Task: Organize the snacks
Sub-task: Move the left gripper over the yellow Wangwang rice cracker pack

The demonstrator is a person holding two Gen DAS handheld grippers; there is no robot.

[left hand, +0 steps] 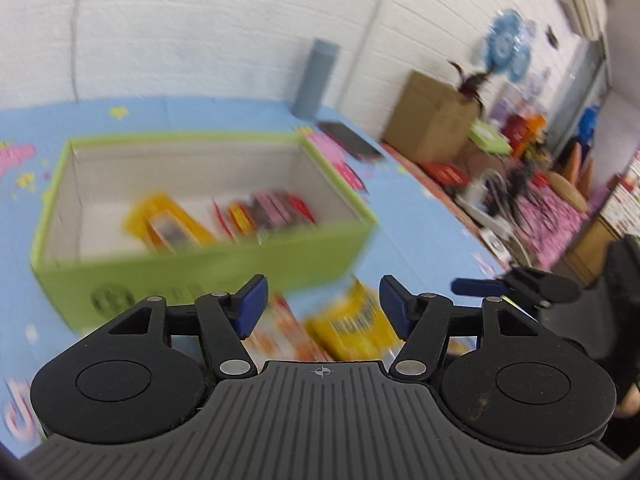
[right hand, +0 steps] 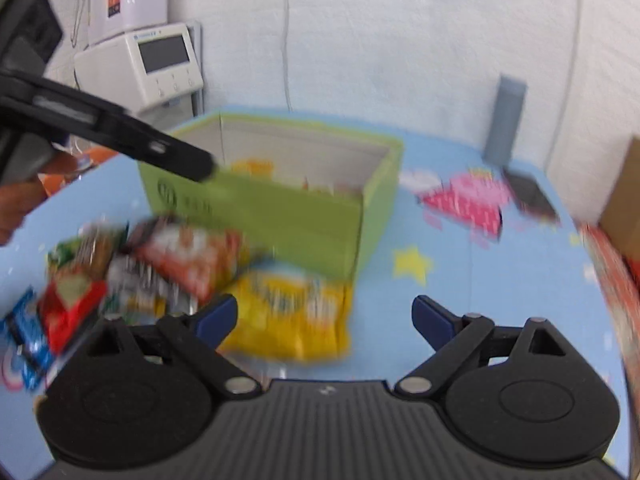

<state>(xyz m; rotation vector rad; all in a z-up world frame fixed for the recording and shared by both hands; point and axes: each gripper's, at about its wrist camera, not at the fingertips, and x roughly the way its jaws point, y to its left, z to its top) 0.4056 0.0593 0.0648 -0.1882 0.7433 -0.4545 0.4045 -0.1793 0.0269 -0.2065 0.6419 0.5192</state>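
Observation:
A green open box (left hand: 208,268) stands on the blue table and holds a yellow packet (left hand: 168,224) and several red and pink packets (left hand: 272,210). My left gripper (left hand: 322,306) is open and empty, above the box's near wall. A yellow snack bag (left hand: 356,328) lies below it. In the right wrist view the box (right hand: 280,216) is ahead, with the yellow bag (right hand: 296,320), an orange bag (right hand: 188,256) and a red packet (right hand: 68,308) in a pile before it. My right gripper (right hand: 324,316) is open and empty over the yellow bag. The left gripper also shows in the right wrist view (right hand: 120,136).
A grey cylinder (left hand: 316,80) and a dark phone (left hand: 352,140) sit at the table's far right. A cardboard box (left hand: 432,120) and clutter lie beyond the table edge. A white appliance (right hand: 152,64) stands at the far left wall. A blue packet (right hand: 24,336) lies at the pile's left.

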